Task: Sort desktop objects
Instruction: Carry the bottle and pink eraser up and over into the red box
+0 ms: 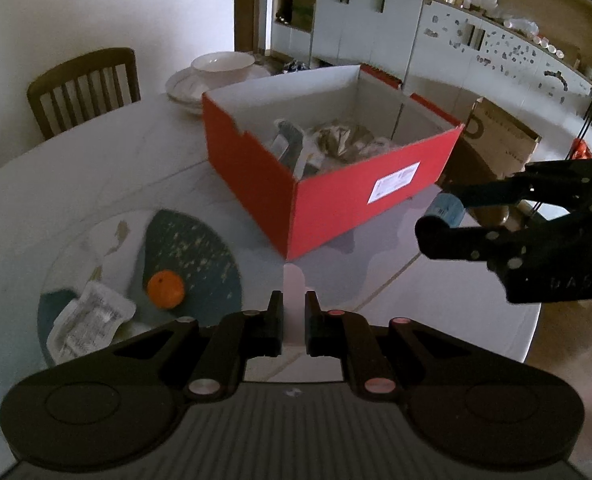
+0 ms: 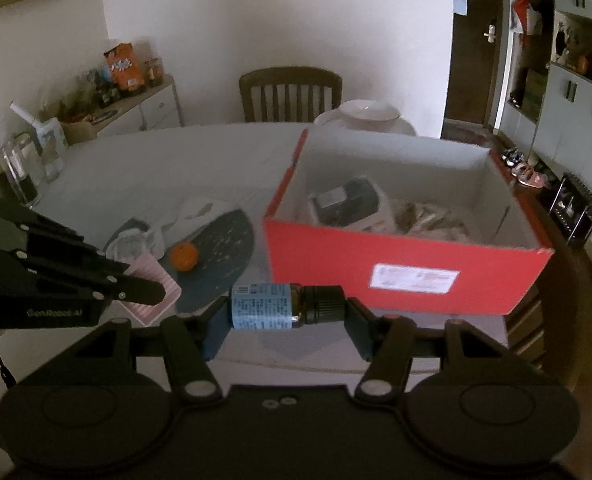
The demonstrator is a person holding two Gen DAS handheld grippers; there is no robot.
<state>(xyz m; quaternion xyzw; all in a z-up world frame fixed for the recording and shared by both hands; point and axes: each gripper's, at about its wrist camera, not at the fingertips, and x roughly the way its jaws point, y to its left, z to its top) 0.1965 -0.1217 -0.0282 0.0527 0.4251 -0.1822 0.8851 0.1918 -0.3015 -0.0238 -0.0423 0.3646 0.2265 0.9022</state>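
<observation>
Two views, left wrist first. My left gripper (image 1: 294, 320) has its fingers drawn narrow around a thin pink card-like object (image 1: 294, 304), which stands edge-on between the pads and pokes out toward 12 o'clock. Beyond it, at 12 to 1 o'clock, sits the open red cardboard box (image 1: 335, 200) on the white table (image 1: 96, 168), with packets and a dark item inside. At 10 o'clock lies a round dark mat (image 1: 200, 248) with an orange (image 1: 166, 289) on it and a clear sachet (image 1: 90, 320) just beside. My right gripper (image 1: 441, 208) reaches in from 3 o'clock, tilted down, a blue-labelled bottle (image 1: 443, 210) between its fingers.

From the right wrist, that gripper (image 2: 286, 307) is clamped on the small brown bottle (image 2: 272, 306), which lies crosswise: base against the left pad, black cap (image 2: 323, 304) against the right. The red box (image 2: 407, 276) is just past it at 1 o'clock. My left gripper (image 2: 144, 292) enters from 9 o'clock, angled down, pinching the ribbed pink object (image 2: 152, 300). The orange (image 2: 184, 257) sits on the mat (image 2: 224, 256) at 11 o'clock.
</observation>
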